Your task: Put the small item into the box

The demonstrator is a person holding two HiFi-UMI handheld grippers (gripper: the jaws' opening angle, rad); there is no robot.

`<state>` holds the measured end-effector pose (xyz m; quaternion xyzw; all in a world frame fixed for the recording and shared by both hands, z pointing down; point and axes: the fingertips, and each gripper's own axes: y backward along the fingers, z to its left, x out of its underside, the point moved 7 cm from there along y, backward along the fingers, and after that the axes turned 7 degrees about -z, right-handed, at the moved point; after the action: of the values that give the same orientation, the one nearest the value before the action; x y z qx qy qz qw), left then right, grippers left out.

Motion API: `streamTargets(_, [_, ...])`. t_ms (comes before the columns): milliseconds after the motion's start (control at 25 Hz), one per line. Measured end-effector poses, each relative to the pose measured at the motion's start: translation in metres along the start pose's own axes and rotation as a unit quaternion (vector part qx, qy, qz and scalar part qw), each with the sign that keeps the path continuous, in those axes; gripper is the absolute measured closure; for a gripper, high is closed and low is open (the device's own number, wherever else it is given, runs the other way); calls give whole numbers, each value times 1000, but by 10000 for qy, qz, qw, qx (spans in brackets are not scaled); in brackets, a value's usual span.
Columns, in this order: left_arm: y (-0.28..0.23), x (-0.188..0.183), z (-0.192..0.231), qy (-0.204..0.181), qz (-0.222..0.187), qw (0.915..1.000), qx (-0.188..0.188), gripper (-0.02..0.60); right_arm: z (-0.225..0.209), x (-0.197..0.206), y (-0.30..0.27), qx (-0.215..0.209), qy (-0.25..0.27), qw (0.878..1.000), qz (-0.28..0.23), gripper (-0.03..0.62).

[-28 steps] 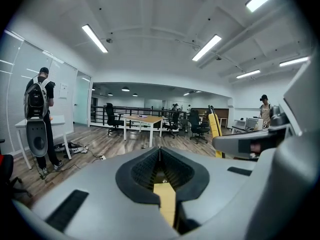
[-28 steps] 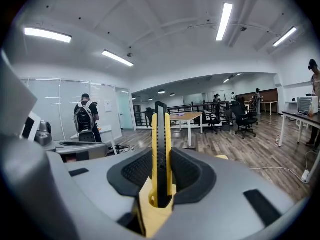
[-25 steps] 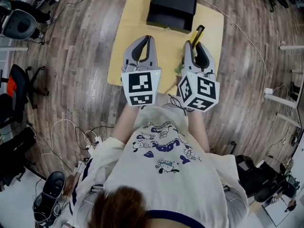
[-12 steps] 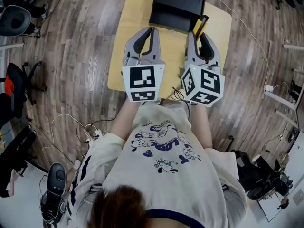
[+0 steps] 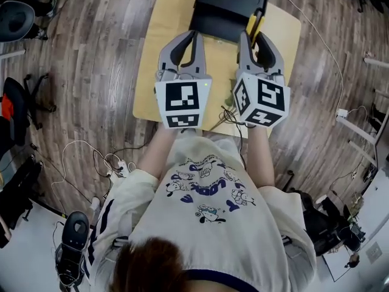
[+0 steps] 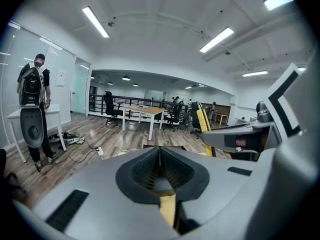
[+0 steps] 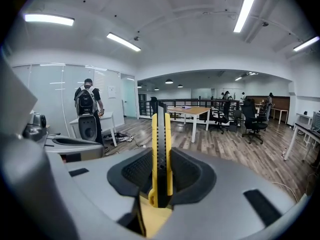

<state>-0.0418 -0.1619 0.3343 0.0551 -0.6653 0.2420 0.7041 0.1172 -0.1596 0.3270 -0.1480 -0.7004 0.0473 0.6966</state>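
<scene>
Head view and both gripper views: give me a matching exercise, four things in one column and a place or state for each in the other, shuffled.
Column one
1. left gripper
2. right gripper
3. black rectangular box
4. light wooden table

Column two
A. stands on the grey wood-plank floor
B. shut on the yellow and black utility knife
C. jaws together, nothing between them
D. sits at the table's far end

Pairs: 1-C, 2-B, 3-D, 4-A

Matt black box point(image 5: 222, 8); smooth pale wood table point(image 5: 167, 29); glossy yellow plastic cutter point(image 7: 161, 154).
</scene>
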Motion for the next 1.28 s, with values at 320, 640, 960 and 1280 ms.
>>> streamTargets(320, [-27, 16, 5, 92, 271, 9995, -142, 561, -9, 13, -41, -305, 168, 9990, 289, 465])
streamTargets(640, [-49, 38, 4, 298, 563, 9975, -300, 561, -22, 39, -73, -610, 405, 9950, 677, 465])
streamTargets(960, [-64, 60, 3, 503, 777, 9947, -442, 561, -31, 72, -101, -804, 964, 9860, 1096, 465])
streamTargets(1280, [-75, 82, 6, 643, 983, 9919, -477, 561, -25, 99, -113, -1163, 1398, 9719, 1494, 465])
